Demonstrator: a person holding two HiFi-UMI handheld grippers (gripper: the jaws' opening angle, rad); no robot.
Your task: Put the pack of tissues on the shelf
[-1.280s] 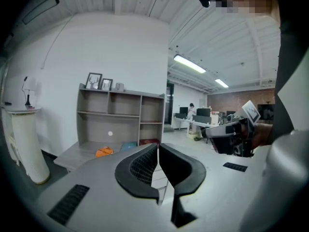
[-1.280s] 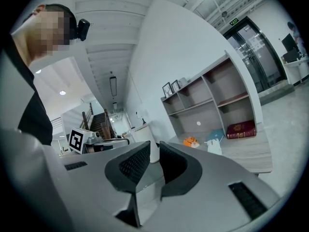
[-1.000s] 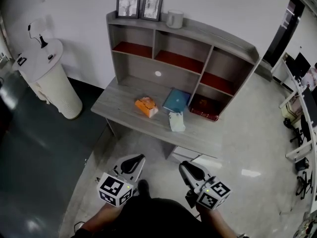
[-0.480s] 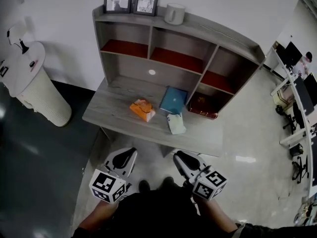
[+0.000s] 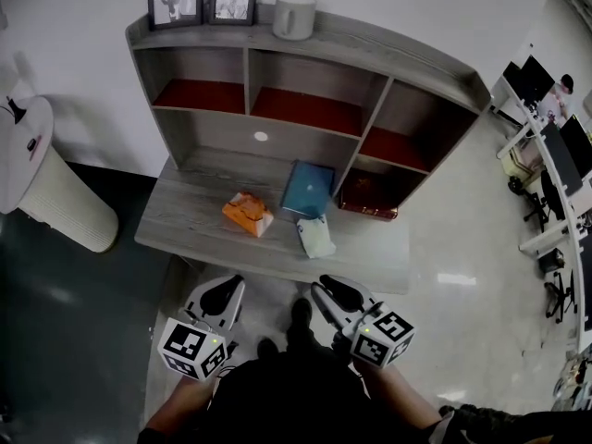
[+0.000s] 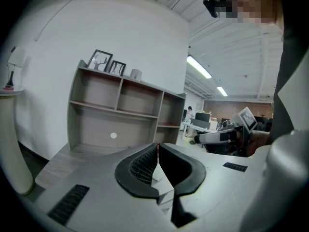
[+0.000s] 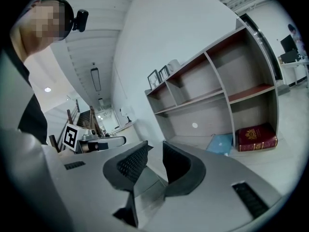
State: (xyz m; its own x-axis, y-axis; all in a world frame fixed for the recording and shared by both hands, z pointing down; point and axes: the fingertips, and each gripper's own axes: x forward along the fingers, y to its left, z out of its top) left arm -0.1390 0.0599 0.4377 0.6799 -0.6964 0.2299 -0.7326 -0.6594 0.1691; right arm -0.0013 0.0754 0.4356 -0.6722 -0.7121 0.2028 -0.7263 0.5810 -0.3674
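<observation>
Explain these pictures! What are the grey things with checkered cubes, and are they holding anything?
A person holds a hand-held gripper in each hand: a tool with two pinching jaws. The wide picture is from a camera on the person's head, showing the left hand-held gripper and the right hand-held gripper. The other two come from cameras on those tools. On the desk lie an orange pack, a blue book and a pale pack; a red book sits in the shelf. Nothing is held: the left jaws are shut, the right jaws have just been opening, nothing between them.
</observation>
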